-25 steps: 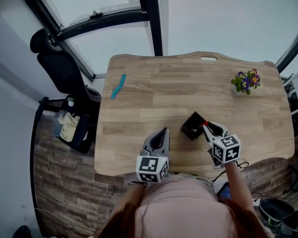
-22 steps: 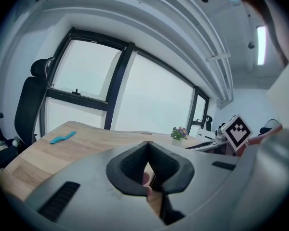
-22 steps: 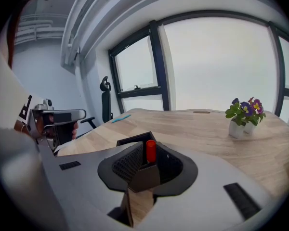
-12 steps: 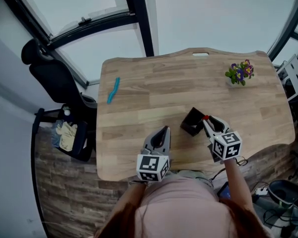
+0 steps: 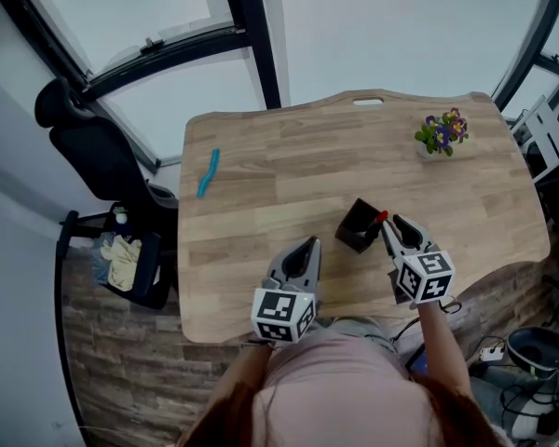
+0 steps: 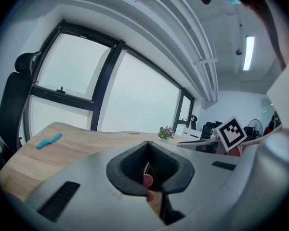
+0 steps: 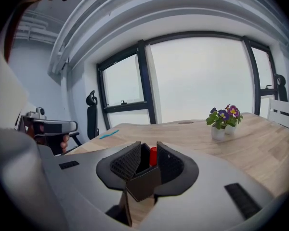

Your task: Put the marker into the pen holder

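A black pen holder [image 5: 358, 225] stands on the wooden table [image 5: 261, 222] near its front edge. In the right gripper view the holder [image 7: 143, 181] sits just below my jaws, and a red marker [image 7: 153, 156] rises from it between the tips. My right gripper [image 5: 392, 227] is slightly open around the marker's red top [image 5: 383, 217], with a gap on the marker's left side. My left gripper [image 5: 306, 250] rests left of the holder, shut and empty, its tips [image 6: 147, 146] meeting.
A potted plant with purple flowers [image 5: 440, 136] stands at the far right of the table. A blue curved object [image 5: 208, 172] lies at the far left. A black office chair [image 5: 84, 147] stands left of the table, and window frames run behind it.
The head view has drifted a little. Both grippers, the marker and the holder keep their places relative to one another.
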Tool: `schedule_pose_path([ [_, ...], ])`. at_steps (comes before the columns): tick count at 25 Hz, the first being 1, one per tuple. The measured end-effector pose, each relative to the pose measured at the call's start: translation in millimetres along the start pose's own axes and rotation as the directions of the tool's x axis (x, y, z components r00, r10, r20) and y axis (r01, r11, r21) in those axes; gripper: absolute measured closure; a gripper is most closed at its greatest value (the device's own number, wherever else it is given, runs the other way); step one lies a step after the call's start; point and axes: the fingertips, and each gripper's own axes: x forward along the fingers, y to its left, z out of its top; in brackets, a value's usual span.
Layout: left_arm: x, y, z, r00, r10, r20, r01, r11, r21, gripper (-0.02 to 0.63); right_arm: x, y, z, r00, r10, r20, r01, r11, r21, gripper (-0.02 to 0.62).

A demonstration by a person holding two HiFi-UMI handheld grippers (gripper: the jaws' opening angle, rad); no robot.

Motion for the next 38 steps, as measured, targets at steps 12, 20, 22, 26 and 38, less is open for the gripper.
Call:
schedule_pose_path([
  [12,-1,-30,12,0.999,-0.044,-0.003,0.044,0.999,0.02,0.604,-31,8,8,0.997,0.0,0.074,0.004,0.998,-0.058,0.557],
  [20,-10,-53,25,0.999,-0.039,0.021,0.038,0.998,0.046,0.604,-54,11,14,0.994,0.016,0.104,-0.01,0.999,-0.053,0.577],
  [22,-13,-61,27,0.999,-0.039,0.027,0.037,0.997,0.067,0.604,-60,12,17,0.994,0.029,0.11,-0.023,0.998,-0.059,0.577],
  [26,-20,-73,29,0.999,-0.034,0.032,0.031,0.995,0.094,0.604,-72,14,19,0.993,0.045,0.113,-0.037,0.997,-0.074,0.58],
  [38,-50,-94,42,0.995,0.044,0.089,-0.052,0.995,0.088,0.604,-117,16,35,0.98,0.072,0.188,-0.055,0.994,-0.097,0.594],
])
